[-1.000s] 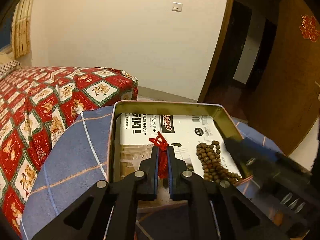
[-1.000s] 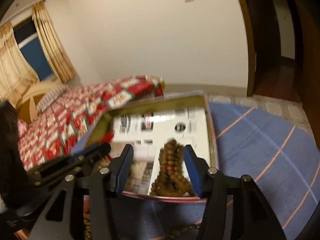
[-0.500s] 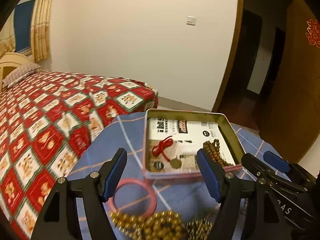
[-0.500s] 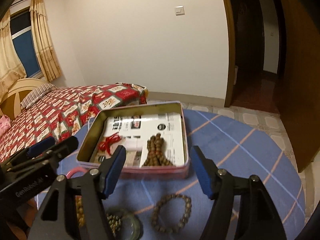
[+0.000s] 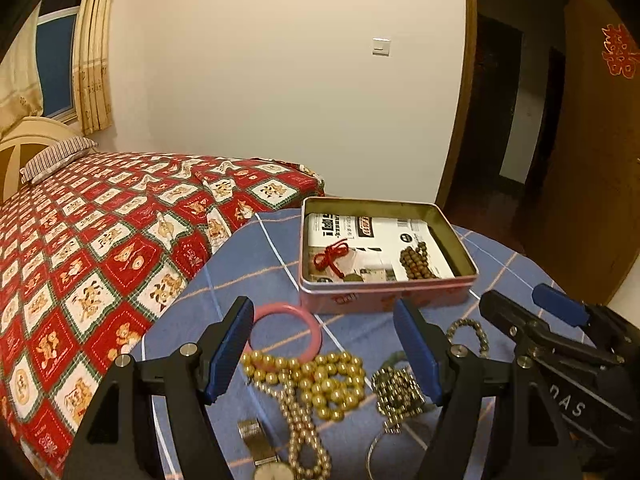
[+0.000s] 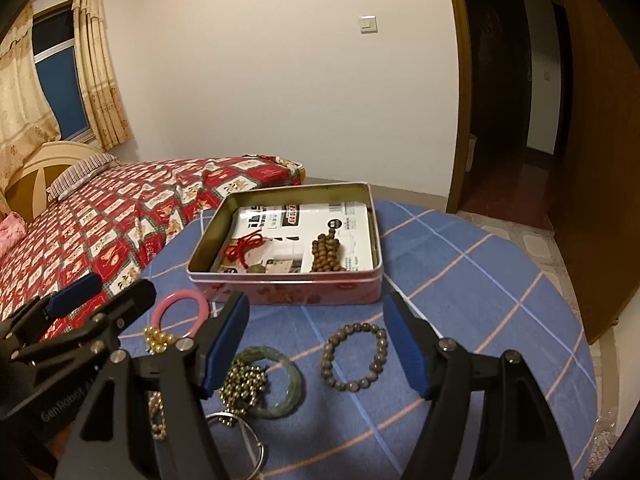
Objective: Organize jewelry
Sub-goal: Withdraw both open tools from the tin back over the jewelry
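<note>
1. Left gripper (image 5: pixel 324 354) held above worktop clutter, jaws spread wide, nothing between them.
2. Right gripper (image 6: pixel 316 344) likewise spread wide and empty, poised over the blue checked tablecloth (image 6: pixel 480 280).
3. Open pink rectangular metal tin (image 6: pixel 288 290) sat on the worktop beyond both grippers; inside, on a white printed packet (image 6: pixel 320 220): red knotted cord charm (image 6: pixel 242 250) at left, brown wooden bead string (image 6: pixel 326 254) at right.
4. Outside the tin, near its front wall: pink plastic bangle (image 5: pixel 286 330), gold bead necklace (image 5: pixel 320 380), dark metallic bead cluster (image 5: pixel 396 394), green jade bangle (image 6: pixel 280 384), grey-brown bead bracelet (image 6: pixel 354 356).
5. Gold-strapped wristwatch (image 5: pixel 264 456) at bottom edge of left view.
6. Red patterned bed (image 5: pixel 100 240) at left.
</note>
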Motion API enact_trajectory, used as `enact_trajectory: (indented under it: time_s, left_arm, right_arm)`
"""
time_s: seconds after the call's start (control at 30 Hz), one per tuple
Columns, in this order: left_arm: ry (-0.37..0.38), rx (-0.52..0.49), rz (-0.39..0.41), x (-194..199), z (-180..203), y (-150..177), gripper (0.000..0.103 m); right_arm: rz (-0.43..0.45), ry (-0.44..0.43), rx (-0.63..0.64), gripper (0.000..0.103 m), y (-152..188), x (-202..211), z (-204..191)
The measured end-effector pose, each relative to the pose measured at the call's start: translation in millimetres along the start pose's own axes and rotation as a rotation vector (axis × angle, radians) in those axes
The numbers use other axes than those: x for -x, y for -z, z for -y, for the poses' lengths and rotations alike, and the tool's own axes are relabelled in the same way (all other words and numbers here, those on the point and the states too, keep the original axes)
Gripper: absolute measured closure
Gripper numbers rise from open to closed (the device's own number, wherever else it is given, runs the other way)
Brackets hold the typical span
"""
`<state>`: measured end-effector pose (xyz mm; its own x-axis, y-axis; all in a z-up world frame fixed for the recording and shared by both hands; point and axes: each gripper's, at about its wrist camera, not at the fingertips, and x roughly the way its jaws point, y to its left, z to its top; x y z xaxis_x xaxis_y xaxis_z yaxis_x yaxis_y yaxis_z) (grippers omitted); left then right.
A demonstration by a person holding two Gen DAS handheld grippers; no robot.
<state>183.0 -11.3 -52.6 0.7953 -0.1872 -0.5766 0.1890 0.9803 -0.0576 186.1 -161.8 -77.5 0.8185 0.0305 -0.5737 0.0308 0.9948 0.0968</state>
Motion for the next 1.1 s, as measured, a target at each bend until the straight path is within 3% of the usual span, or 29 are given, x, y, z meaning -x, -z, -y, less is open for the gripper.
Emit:
enact_trajectory:
  time_s: [0.7, 0.9, 1.1]
  left_arm:
    - [-0.019, -0.014, 0.095, 69.0, -18.0, 18.2, 0.03]
    - [-0.086, -0.032, 0.065, 70.2, -46.8, 40.7, 0.029]
    - [-0.081, -0.031, 0.006, 63.2, -67.1, 64.6, 0.029]
  right_arm:
    - [0.109, 0.011, 0.044, 0.03, 12.5, 63.3, -17.5]
    - [0.12, 0.029, 0.035, 0.03, 23.9, 73.9, -8.1]
    - [0.074, 0.025, 0.046, 0.03, 41.0, 66.8, -3.4]
